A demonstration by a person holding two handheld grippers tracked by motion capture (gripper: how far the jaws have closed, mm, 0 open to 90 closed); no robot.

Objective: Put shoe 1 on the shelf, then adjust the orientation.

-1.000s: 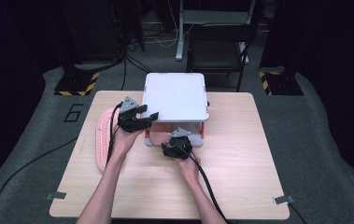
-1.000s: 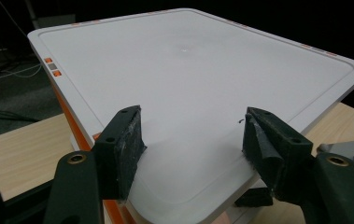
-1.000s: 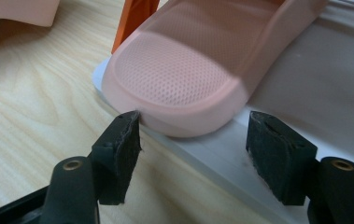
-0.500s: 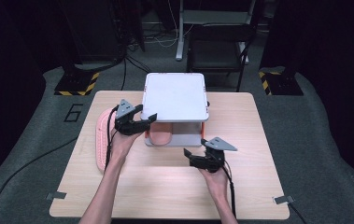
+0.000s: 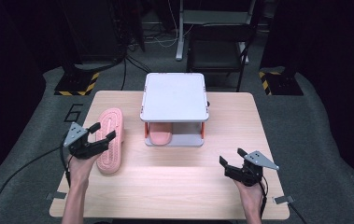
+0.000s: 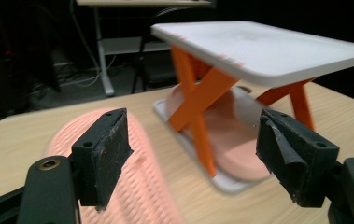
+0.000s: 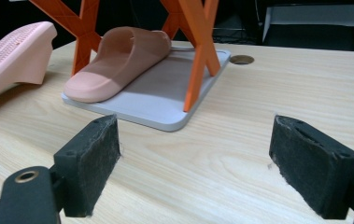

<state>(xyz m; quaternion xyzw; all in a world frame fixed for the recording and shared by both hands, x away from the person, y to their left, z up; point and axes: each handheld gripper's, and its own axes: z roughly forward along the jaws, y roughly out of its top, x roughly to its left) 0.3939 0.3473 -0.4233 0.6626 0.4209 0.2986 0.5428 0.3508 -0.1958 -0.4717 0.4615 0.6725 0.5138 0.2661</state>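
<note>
A small rack with a white top, orange legs and a grey base stands mid-table. One pink slipper lies on its lower shelf. A second pink slipper lies sole up on the table to the left. My left gripper hovers over that slipper's left edge. Its jaws have just been opening and now stand open, the blurred sole below them, not pinched. My right gripper is at the front right over bare wood. Its jaws have just been opening too, and nothing is between them.
The wooden table has a round hole behind the rack. Each gripper trails a cable off the near edge. A chair and black stands with striped feet sit on the floor beyond the table.
My right gripper drew back from the rack's front to the table's front right, and its jaws spread. My left gripper moved left and nearer, away from the rack, to the loose slipper's side.
</note>
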